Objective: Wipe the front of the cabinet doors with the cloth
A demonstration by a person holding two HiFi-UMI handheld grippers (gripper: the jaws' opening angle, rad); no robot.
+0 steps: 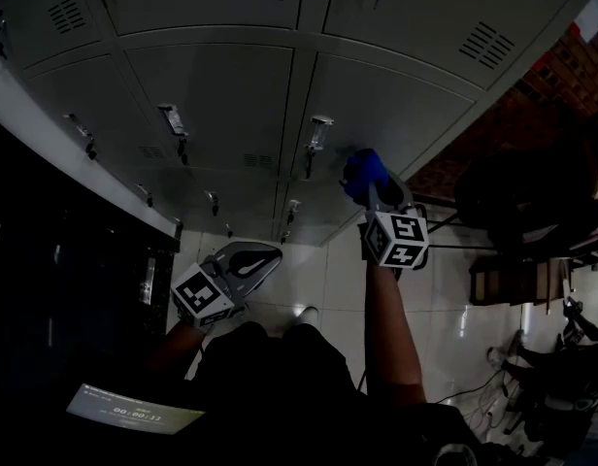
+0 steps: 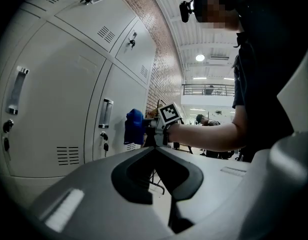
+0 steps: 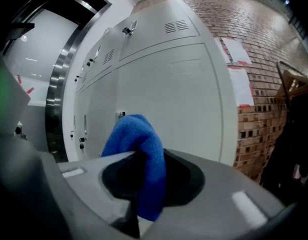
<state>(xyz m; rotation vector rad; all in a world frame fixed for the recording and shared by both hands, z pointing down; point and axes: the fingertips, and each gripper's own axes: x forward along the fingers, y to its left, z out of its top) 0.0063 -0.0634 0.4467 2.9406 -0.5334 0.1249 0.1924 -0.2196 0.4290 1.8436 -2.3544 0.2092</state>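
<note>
My right gripper (image 1: 370, 190) is shut on a blue cloth (image 1: 363, 172), held up at a grey cabinet door (image 1: 396, 105) just right of its handle (image 1: 318, 132). In the right gripper view the cloth (image 3: 139, 151) bulges out between the jaws, with the door (image 3: 184, 109) right behind it. The left gripper view shows the cloth (image 2: 134, 126) close to the door face; whether it touches is unclear. My left gripper (image 1: 264, 258) hangs lower and to the left, away from the doors. Its jaws (image 2: 155, 149) are shut on nothing.
Rows of grey cabinet doors with handles, key locks (image 2: 105, 136) and vent slots fill the front. A brick wall (image 3: 259, 84) adjoins them on the right. Dark furniture (image 1: 532, 212) and floor cables (image 1: 493, 377) lie to the right. A dark panel (image 1: 56, 289) stands on the left.
</note>
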